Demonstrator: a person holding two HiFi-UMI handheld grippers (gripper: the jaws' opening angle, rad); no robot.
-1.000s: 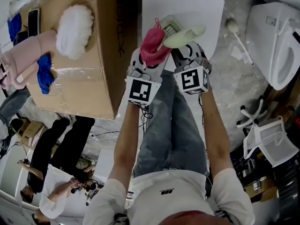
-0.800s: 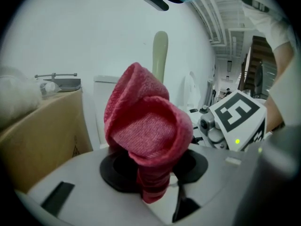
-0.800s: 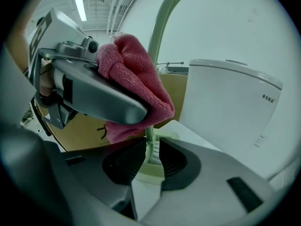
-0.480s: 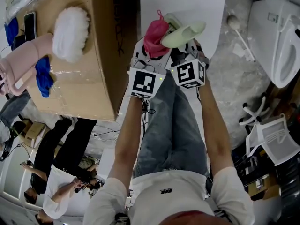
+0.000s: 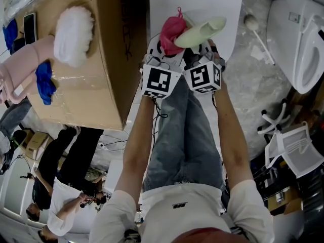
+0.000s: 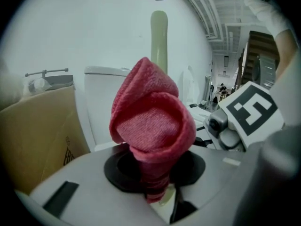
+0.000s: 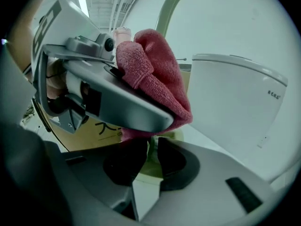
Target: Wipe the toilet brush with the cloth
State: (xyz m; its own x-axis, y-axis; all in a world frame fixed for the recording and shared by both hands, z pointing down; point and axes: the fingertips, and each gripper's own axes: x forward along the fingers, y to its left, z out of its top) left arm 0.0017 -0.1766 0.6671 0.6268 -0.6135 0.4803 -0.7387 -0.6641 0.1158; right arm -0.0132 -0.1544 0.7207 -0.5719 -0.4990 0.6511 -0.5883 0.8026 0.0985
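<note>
A red cloth stands bunched up between the jaws of my left gripper, which are closing on it. The cloth is pinched at its lower end between the black pads. A pale green toilet brush lies slanted just right of the cloth and touches it. My right gripper is shut on the brush's lower part. In the right gripper view the cloth hangs over the left gripper's finger, with the brush's stem rising behind. The two grippers sit side by side.
A cardboard box at the left carries a white fluffy thing and blue and pink cloths. A white toilet stands at the right, with another brush on the floor. A white board lies beneath the grippers. People stand lower left.
Both grippers have moved away from me, up the picture, and drawn together. The cloth has shifted right against the brush, and the left jaws have narrowed on it.
</note>
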